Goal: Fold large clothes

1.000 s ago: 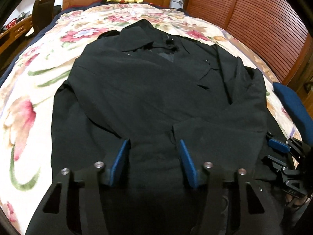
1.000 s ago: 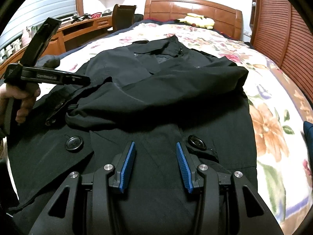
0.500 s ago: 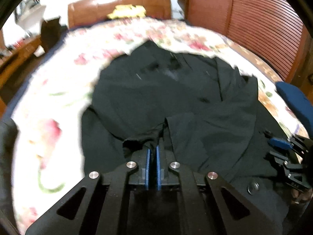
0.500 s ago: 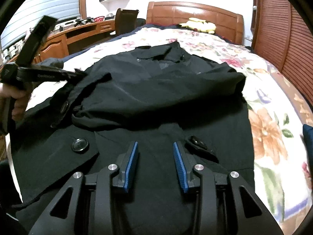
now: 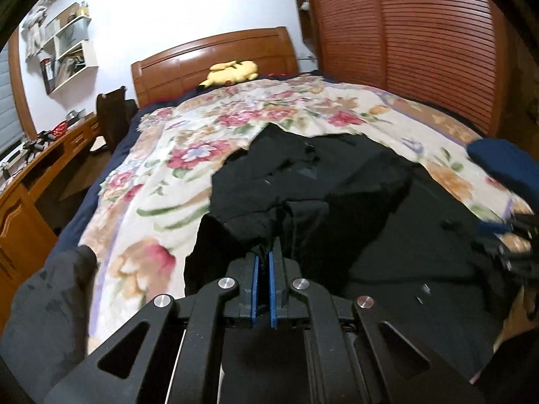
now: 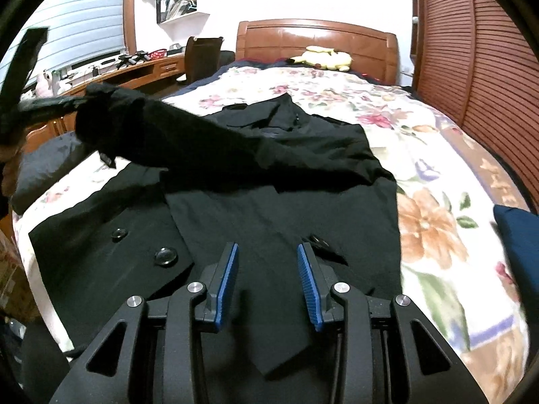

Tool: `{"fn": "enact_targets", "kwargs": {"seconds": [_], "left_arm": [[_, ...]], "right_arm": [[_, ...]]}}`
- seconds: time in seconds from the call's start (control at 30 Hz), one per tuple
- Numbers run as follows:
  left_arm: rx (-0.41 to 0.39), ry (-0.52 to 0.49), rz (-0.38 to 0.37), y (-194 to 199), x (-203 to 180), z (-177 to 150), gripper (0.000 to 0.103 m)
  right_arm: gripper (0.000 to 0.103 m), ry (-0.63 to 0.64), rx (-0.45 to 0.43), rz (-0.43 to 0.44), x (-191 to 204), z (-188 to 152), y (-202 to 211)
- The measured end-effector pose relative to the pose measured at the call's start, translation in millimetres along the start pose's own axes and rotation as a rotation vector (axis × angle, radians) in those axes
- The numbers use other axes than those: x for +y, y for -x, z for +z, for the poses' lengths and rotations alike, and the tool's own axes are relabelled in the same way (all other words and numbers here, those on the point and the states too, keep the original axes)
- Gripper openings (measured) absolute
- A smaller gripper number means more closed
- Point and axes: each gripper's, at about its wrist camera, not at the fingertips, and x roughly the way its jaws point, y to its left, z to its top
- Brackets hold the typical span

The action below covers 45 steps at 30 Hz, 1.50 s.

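Left hand-held gripper (image 5: 262,269): clamped on coat (image 6: 269,208) sleeve cuff, lifted to fold inward | right hand-held gripper (image 6: 267,282): jaws apart, empty (you're hovering over hem).

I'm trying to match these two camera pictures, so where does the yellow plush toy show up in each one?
Left wrist view: yellow plush toy sits upper centre, against the wooden headboard.
Right wrist view: the toy sits upper right of centre, before the same headboard.
Shared landmark: the headboard.
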Motion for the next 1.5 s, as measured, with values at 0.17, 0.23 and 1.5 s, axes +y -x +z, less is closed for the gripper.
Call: {"fn": "enact_targets", "kwargs": {"seconds": [0.17,0.23,1.5], "left_arm": [[0.008,-0.001,-0.051,14,-22,-30,0.006],[0.013,-0.002,-0.075,22,-30,-45,0.006],[0.067,0.095,-0.056,11,-18,-100,0.081]], "right_arm": [[0.037,-0.008,0.003,-0.015,1,-7,17],[0.037,-0.013,0.001,-0.015,2,-9,24],[0.037,0.012,-0.003,0.038,4,-6,25]]}}
